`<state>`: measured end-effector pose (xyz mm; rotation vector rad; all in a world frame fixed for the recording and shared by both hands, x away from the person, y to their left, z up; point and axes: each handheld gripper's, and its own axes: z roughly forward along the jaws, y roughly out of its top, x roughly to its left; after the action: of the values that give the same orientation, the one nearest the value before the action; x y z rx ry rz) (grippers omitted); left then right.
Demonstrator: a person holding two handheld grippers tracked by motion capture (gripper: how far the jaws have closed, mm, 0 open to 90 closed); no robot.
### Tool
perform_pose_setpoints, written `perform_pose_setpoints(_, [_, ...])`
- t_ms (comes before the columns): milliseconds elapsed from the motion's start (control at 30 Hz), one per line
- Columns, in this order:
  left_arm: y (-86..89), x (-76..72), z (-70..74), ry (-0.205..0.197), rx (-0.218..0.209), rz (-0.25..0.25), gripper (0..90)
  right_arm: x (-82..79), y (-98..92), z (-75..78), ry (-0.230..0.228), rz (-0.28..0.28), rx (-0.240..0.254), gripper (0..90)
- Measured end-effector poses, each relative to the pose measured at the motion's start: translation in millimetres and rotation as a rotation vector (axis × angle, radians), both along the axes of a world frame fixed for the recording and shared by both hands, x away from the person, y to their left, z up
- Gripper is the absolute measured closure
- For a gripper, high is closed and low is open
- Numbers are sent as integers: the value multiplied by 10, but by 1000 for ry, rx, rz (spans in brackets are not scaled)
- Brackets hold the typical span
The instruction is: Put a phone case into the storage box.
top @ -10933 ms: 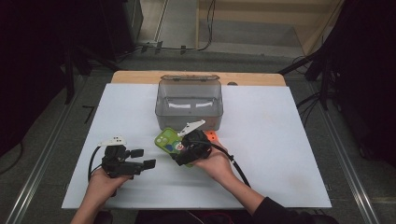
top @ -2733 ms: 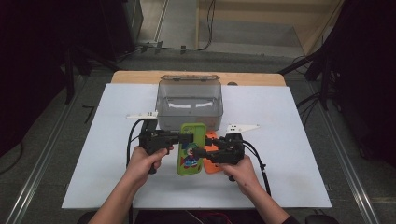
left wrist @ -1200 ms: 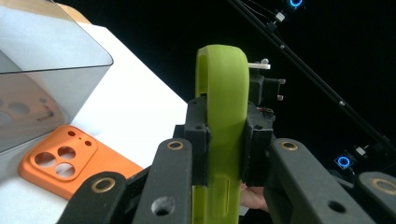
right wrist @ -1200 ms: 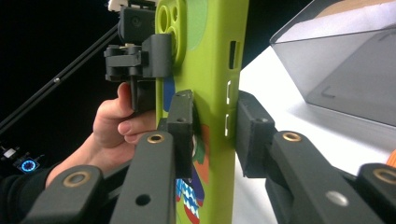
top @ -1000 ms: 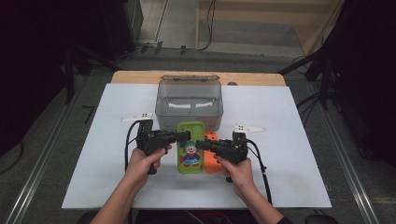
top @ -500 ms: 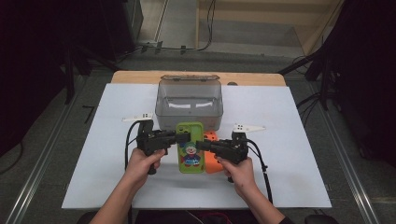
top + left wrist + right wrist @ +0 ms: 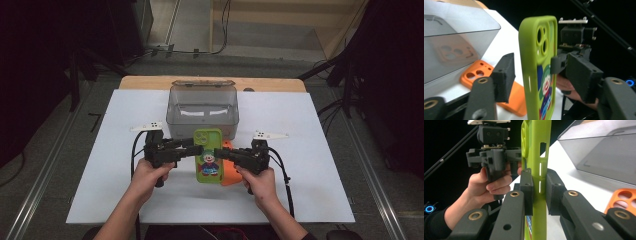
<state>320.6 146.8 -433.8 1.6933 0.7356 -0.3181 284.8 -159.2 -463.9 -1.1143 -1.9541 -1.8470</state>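
- A green phone case printed with a cartoon clown stands lifted just above the white table, directly in front of a clear grey plastic box.
- The right tool holds it: both pads squeeze one long edge of the case, beside the slots for the side buttons.
- The left tool has let go. Its jaws have just been opening, and the case stands between them with a clear gap to the pad on the box side; whether the other pad touches the printed back cannot be told.
- The handover from left to right therefore looks finished, with the case carried by the right tool alone.
- An orange phone case lies flat on the table, just beside and partly under the green one; neither tool touches it.
- The box holds what looks like a further case, seen dimly through its wall in the left gripper view.
- What seems left: clearing the left tool away, putting the green case into the box if that is its destination, then dealing with the orange one.
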Motion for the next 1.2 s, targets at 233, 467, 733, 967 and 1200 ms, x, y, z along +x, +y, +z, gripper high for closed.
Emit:
perform_pose_setpoints(233, [34,-33,-2,-25,90,12,363,13,-50,38,36,-41,-43,761])
perform_pose_setpoints(467, [55,-88,-9,-62,190,23,333,36,-62,89,101,-62,-107,760])
perform_pose_setpoints(733, [75,-156,-44,-100,296,22,332,68,-68,213,167,-73,-158,760])
perform_pose_setpoints(967, [97,-202,-94,-132,374,19,331,114,-122,300,180,-89,-182,759])
perform_pose_setpoints(1200, [130,-246,-128,-151,397,18,331,152,-152,383,188,-112,-217,760])
